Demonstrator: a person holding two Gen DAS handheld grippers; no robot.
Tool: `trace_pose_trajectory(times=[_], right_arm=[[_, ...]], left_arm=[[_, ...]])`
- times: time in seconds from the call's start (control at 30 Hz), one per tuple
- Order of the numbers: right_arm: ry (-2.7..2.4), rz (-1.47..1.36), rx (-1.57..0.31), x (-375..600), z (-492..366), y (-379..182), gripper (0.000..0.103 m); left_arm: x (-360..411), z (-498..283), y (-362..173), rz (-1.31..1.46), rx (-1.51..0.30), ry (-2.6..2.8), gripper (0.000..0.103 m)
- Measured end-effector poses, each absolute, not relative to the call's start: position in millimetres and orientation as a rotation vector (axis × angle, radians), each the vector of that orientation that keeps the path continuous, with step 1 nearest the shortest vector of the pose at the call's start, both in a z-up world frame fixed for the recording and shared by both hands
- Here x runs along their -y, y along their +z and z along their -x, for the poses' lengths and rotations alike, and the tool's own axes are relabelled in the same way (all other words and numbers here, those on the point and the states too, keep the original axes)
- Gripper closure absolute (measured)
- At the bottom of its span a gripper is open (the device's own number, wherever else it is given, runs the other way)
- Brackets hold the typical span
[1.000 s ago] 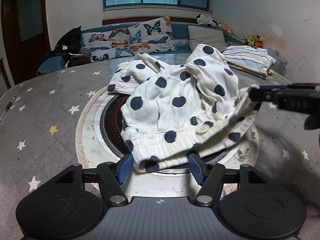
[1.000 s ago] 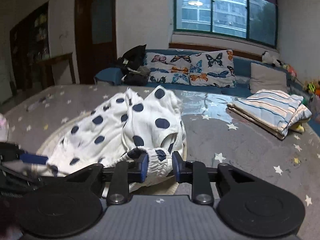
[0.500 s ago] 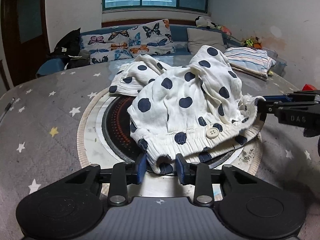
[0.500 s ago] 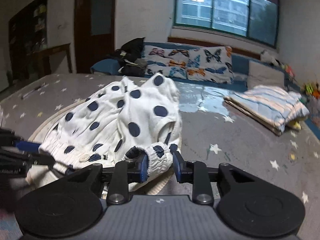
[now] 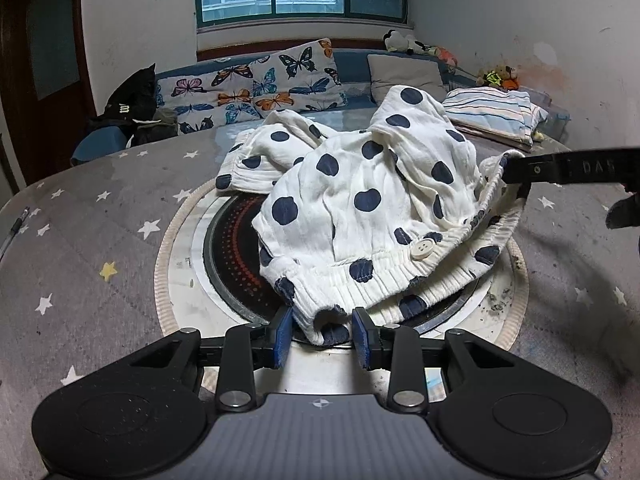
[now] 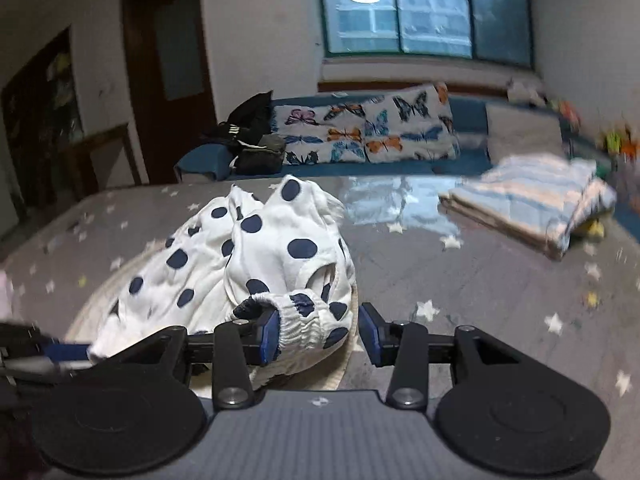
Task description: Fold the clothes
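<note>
A white garment with dark blue dots (image 5: 372,216) lies crumpled over the round hob in the middle of the table. My left gripper (image 5: 322,338) is shut on its ribbed hem at the near edge. My right gripper (image 6: 318,334) has its jaws apart, with an elastic cuff of the same garment (image 6: 280,264) lying between them against the left pad. The right gripper also shows at the right of the left wrist view (image 5: 516,176), at the garment's right edge.
The table has a grey star-print cover (image 5: 80,240) and a round recessed hob (image 5: 236,256). A folded striped cloth (image 6: 532,204) lies at the far right. A sofa with butterfly cushions (image 5: 256,84) and a dark bag (image 5: 132,108) stand behind.
My right gripper has opened; its jaws were shut on the cuff before. My left gripper closed on the hem during the last second. The garment has shifted a little to the right.
</note>
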State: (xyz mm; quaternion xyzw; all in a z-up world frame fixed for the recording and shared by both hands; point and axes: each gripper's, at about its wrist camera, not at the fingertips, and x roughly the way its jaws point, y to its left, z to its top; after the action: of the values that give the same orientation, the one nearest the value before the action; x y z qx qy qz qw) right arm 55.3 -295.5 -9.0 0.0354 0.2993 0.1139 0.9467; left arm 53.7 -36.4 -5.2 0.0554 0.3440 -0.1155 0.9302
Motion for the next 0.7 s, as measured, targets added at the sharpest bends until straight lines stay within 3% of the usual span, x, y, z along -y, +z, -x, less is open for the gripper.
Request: trace_pose_trajectory(times=[0.33,0.57,0.67,0.7], right_arm=[[0.177,-0.036,-0.63,302,-57,-22,0.061],[0.194,0.062,-0.66,291,-52,-33,0.061],[0.215,0.129,-0.635,282,-46,-34,0.072],[0.215,0.128,-0.632,282,-45,-32,0.083]], left_arm=[[31,-53,-7,-0.122,-0.699,-0.214,0.069],[28,-57,-5,-0.115,-0.695,-0.199,0.077],[30,-58,-4,-0.114,-0.695,-0.197,0.091],[30,-58,-3,-0.111,-0.694,-0.196,0.094]])
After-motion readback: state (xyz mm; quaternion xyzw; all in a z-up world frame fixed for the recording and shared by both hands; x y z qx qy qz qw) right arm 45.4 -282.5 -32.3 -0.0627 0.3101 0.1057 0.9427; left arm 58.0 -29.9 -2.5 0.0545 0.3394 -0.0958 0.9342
